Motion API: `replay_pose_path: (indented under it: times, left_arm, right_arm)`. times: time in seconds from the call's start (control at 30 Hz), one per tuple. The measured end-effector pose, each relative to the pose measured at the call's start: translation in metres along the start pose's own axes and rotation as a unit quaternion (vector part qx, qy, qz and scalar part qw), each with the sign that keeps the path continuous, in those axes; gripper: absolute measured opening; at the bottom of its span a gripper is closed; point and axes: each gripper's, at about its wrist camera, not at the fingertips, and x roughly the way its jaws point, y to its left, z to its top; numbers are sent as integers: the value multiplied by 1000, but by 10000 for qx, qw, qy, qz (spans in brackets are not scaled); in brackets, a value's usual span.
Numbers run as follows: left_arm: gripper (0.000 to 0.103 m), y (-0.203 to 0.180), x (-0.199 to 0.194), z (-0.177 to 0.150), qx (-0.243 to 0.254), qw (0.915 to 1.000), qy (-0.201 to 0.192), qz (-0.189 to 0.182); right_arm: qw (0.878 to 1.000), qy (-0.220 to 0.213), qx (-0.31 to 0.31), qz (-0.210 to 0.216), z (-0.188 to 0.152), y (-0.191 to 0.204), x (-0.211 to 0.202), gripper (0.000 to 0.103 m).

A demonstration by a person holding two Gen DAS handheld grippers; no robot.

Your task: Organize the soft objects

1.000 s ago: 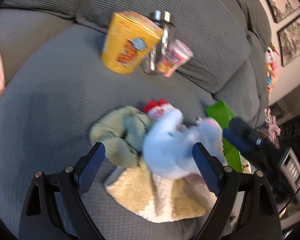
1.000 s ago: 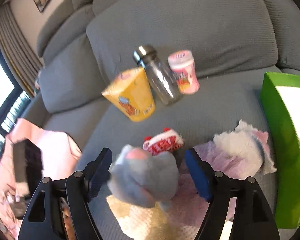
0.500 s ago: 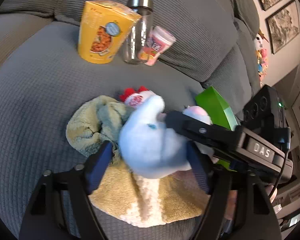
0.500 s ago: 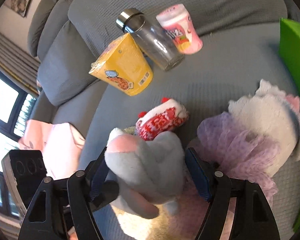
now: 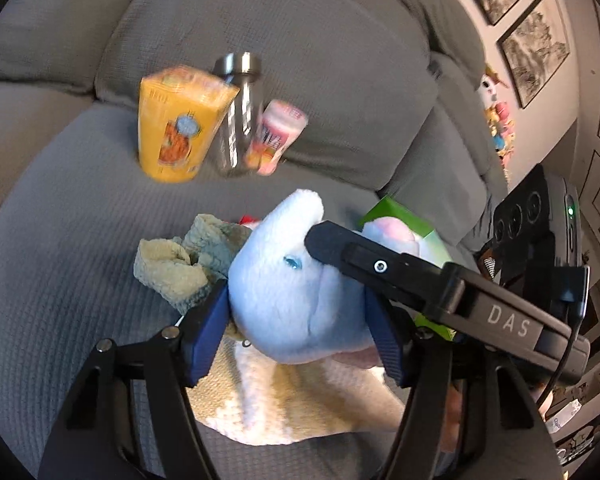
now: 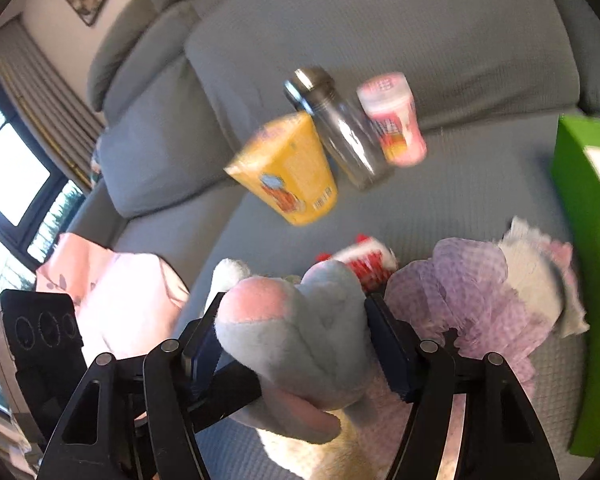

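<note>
Daylight from the blown-out window (image 6: 14,176) at left lights both fisheye views softly, black vignette and bent edges, motion blur smearing the yellow box (image 5: 176,124), glass jar (image 6: 336,128) and pink tub (image 6: 394,118), near plush toy (image 5: 296,280) sharper.

Pale blue plush toy (image 5: 296,296) with pink-tipped limb (image 6: 260,300) is held off the sofa, squeezed at both ends between blue pads. Beneath it, a cream-yellow towel (image 5: 300,400) is spread flat; a green-yellow cloth (image 5: 180,264) is bunched just beside. A red-white plush (image 6: 364,260) and a lilac-white ruffled cloth (image 6: 496,284) are lying nearby on the seat.
</note>
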Motion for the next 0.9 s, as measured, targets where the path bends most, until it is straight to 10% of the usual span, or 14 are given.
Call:
replay_pose_path:
  times: [0.4,0.63,0.7,0.9]
  left_arm:
    - [66,-48,-11,12,505,9982,-301,-77]
    - [69,-51,10,13,556,9983,-14,168]
    - [76,-51,11,11,631,9977,10,256]
    - [77,-41,15,5,337,9992,98,200]
  right_arm:
    - [9978,-655,-48,121,14,3,-56,69]
    - [9981,-477,346,160,16,-22,-46,55]
    - [9975,-409,513,275,17,-29,-41,33]
    - [9974,-236,602,310,16,-35,-37,33]
